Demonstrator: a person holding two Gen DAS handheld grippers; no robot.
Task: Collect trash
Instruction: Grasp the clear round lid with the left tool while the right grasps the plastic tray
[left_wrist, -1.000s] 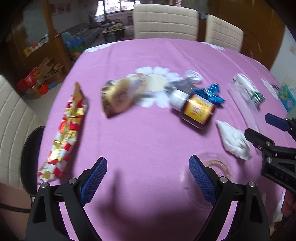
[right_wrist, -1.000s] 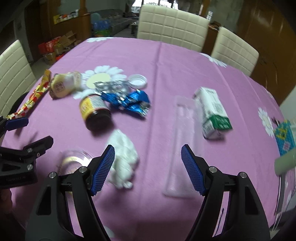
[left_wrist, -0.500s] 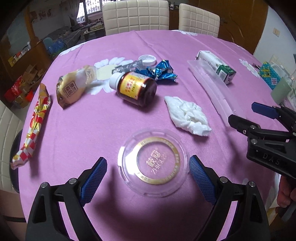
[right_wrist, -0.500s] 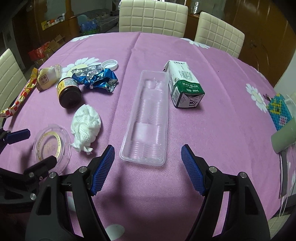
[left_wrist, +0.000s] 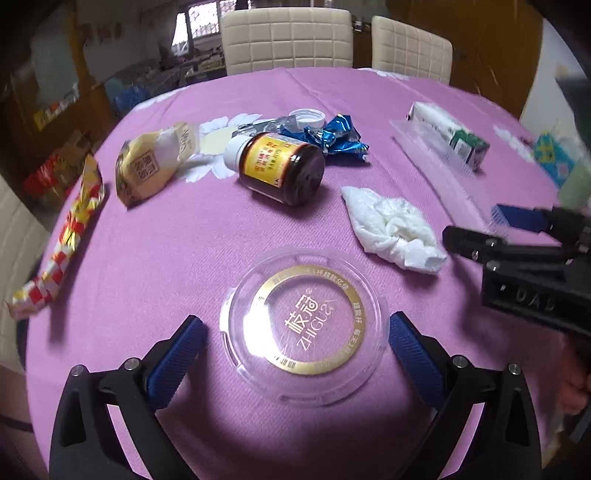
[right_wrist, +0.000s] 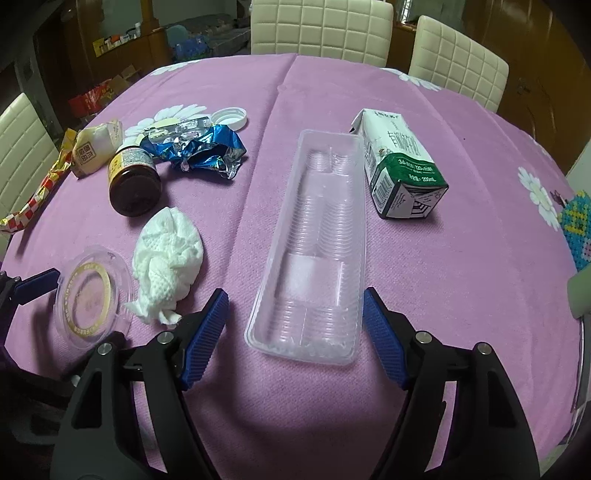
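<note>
A clear round lid (left_wrist: 303, 321) with a gold ring lies flat on the pink tablecloth (left_wrist: 184, 258). My left gripper (left_wrist: 295, 332) straddles it, jaws opening, and the pads do not press on it. A long clear plastic tray (right_wrist: 314, 240) lies lengthwise ahead of my right gripper (right_wrist: 295, 299). Its near end sits between the closing jaws, with a gap at the left pad. A crumpled white tissue (right_wrist: 166, 254) rests between lid and tray. The lid (right_wrist: 88, 295) also shows in the right wrist view, and the tray (left_wrist: 443, 166) in the left wrist view.
Further back lie a brown jar (left_wrist: 280, 166) on its side, a blue foil wrapper (left_wrist: 336, 140), a white cap (left_wrist: 306, 116), a beige snack bag (left_wrist: 147, 166), a red-gold wrapper (left_wrist: 62, 243) and a milk carton (right_wrist: 399, 166). Padded chairs (right_wrist: 321, 26) ring the table.
My left gripper swung right until the lid lay between its fingers, and its jaws spread a little. My right gripper came down and forward over the tray's near end.
</note>
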